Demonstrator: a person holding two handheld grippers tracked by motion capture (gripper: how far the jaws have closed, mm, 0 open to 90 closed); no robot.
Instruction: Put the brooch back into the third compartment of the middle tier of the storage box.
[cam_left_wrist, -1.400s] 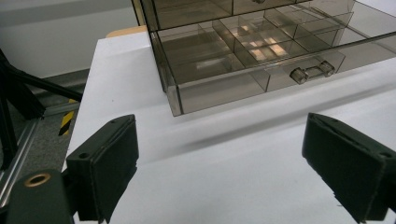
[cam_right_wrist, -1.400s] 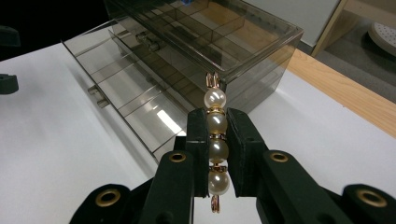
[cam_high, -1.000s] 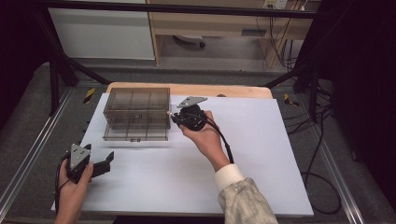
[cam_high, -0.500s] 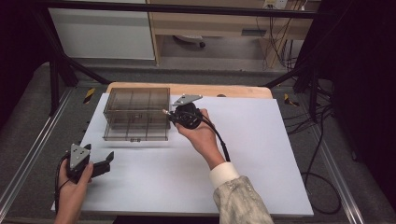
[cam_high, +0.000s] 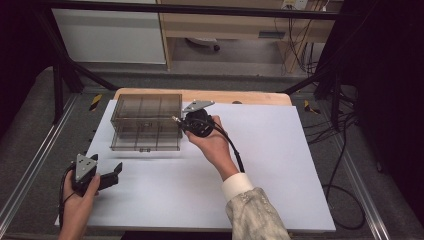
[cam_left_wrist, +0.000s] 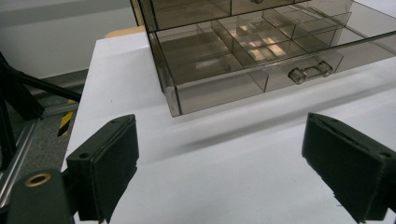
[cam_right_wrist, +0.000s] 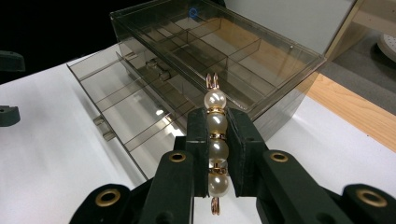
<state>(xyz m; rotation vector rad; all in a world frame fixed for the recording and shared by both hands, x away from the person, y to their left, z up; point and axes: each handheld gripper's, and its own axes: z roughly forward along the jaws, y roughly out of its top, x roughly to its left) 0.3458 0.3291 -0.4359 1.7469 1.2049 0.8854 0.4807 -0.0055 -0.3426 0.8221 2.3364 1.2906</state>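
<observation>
The right gripper (cam_right_wrist: 215, 154) has its fingers clamped on a pearl hair clip (cam_right_wrist: 214, 140), just beside the smoky drawer organizer's (cam_high: 146, 121) right side, above the open lower drawer (cam_right_wrist: 122, 109). Released off-centre, it may strike a divider or miss onto the surface. The left gripper's (cam_left_wrist: 238, 168) fingers stand apart.

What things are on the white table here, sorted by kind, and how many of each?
Drawer boxes: 1, a smoky clear box with one drawer pulled out
Pearl clips: 1, a clip of pearls and gold, held in the right gripper
Grippers: 2, the right one and the left gripper, whose jaws stand open
Total: 4
</observation>
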